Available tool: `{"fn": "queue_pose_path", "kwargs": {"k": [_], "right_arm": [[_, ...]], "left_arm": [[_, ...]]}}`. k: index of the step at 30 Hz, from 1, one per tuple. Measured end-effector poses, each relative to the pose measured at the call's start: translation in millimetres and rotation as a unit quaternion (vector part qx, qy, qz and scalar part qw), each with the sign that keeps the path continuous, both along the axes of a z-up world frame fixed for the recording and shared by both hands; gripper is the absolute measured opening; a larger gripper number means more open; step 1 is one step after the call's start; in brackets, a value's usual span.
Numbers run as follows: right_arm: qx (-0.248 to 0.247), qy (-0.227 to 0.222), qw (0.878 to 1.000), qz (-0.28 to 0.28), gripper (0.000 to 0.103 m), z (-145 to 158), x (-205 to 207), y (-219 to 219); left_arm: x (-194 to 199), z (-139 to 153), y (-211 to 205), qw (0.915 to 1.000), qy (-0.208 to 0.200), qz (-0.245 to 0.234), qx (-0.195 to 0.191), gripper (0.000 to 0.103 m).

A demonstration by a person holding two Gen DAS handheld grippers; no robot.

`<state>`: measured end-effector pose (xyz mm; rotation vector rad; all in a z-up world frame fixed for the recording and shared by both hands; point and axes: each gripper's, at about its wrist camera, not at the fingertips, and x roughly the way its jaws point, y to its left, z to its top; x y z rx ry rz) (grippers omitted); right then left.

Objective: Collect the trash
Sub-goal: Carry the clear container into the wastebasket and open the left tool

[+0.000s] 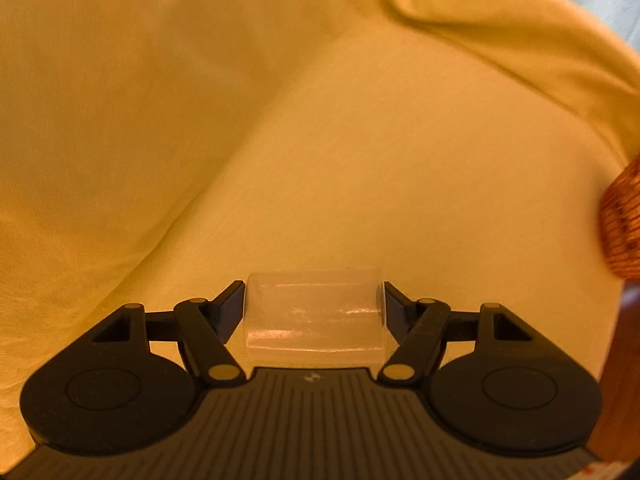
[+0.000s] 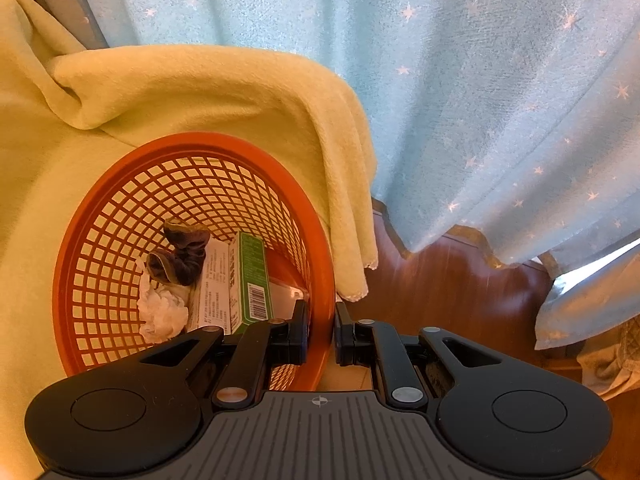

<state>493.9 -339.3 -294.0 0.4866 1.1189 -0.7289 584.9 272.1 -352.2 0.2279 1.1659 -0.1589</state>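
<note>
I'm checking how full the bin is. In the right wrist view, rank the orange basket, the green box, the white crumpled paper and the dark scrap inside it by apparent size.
1. orange basket, by far the largest.
2. green box.
3. white crumpled paper and dark scrap look about alike; I would not rank them.

Wood floor point(image 2: 440, 280), orange basket point(image 2: 192, 148) on it, yellow blanket point(image 2: 200, 84) beside

Left tool point(image 1: 314, 312) spread wide; right tool point(image 2: 320, 334) nearly closed.
</note>
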Motion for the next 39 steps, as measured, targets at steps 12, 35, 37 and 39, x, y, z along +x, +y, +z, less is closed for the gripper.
{"fn": "queue_pose_path", "kwargs": {"k": [12,35,37,39], "right_arm": [[0.015,-0.014,1.000,0.007,0.009,-3,-8,-6],[0.043,-0.035,0.998,0.018,0.009,-2,-18,-18],[0.044,-0.036,0.998,0.018,0.009,-2,-19,-18],[0.045,-0.037,0.998,0.018,0.009,-2,-19,-18]], "left_arm": [[-17,67,-125,0.9963,-0.017,-0.077,-0.036,0.068],[-41,87,-309,0.9830,-0.017,-0.172,-0.062,0.068],[-42,87,-311,0.9833,-0.015,-0.171,-0.060,0.068],[-42,86,-313,0.9836,-0.013,-0.171,-0.057,0.068]]}}
